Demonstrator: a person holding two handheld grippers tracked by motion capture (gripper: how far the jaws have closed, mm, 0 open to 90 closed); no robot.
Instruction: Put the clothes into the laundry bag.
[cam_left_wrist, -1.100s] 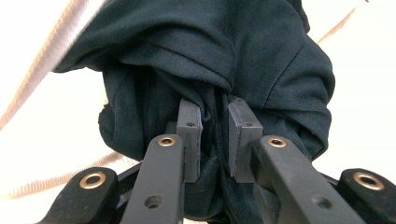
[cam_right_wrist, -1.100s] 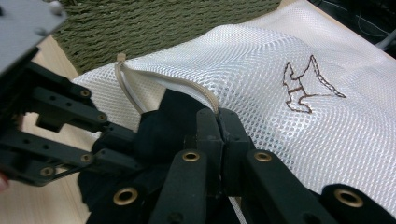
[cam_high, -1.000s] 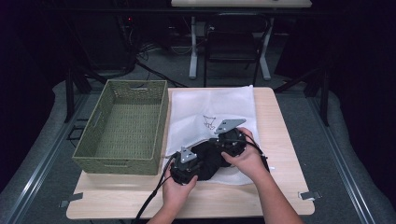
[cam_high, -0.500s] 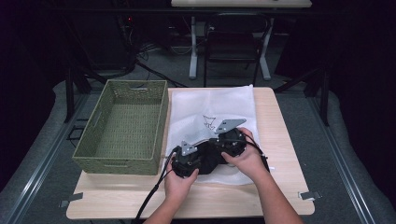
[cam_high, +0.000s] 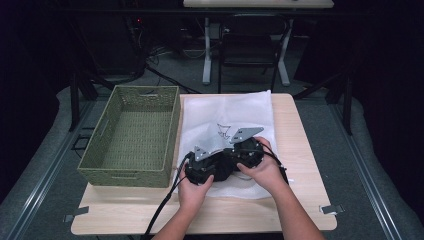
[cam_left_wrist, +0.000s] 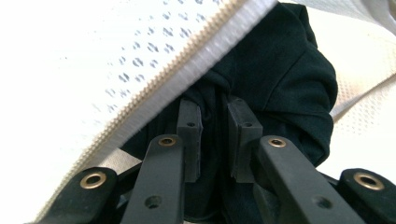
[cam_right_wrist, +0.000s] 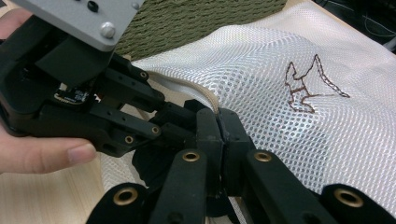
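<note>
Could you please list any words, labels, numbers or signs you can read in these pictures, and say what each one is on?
No readable words, brand names or numbers appear in any view.
The only mark is a brown outline emblem stitched on the white mesh bag; it is a figure, not lettering, and too small to make out in the high view.
The grey plate on the left gripper carries screws and holes but no text.

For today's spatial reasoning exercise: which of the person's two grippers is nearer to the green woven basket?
Left. The left gripper sits just beside the green woven basket's near right corner; the right gripper is farther right, over the white mesh bag.
</note>
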